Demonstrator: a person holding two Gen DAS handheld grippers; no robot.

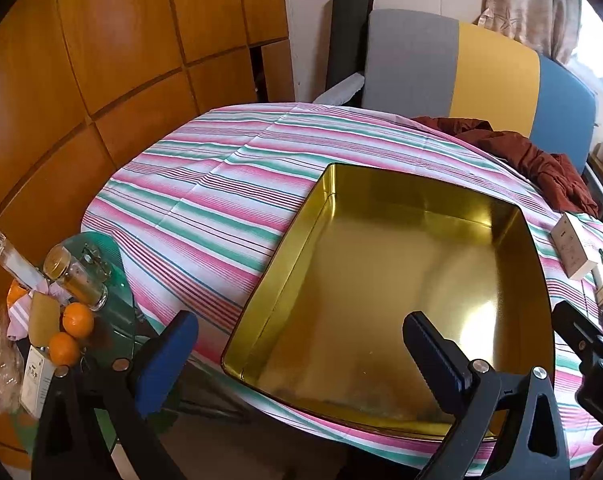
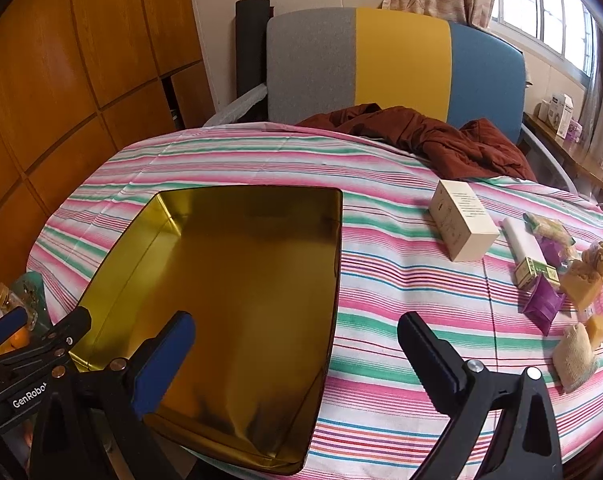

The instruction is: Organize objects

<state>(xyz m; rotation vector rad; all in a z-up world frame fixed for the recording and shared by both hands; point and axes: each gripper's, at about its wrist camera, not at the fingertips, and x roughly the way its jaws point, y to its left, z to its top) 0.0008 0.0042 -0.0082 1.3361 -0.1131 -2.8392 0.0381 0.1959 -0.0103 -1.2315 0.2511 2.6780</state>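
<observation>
An empty gold tin box lies on the striped tablecloth. My left gripper hovers open over the tin's near left corner, nothing between its fingers. My right gripper stands open above the tin's right rim. To the right lie a cream carton, a white tube, a small green box, a purple packet, yellow blocks, a knitted pouch and wrapped snacks. The carton shows at the right edge of the left wrist view.
A brown cloth lies at the table's far edge before a grey, yellow and blue chair. Left of the table, a small glass stand holds a jar and two oranges. Wooden cabinets line the left.
</observation>
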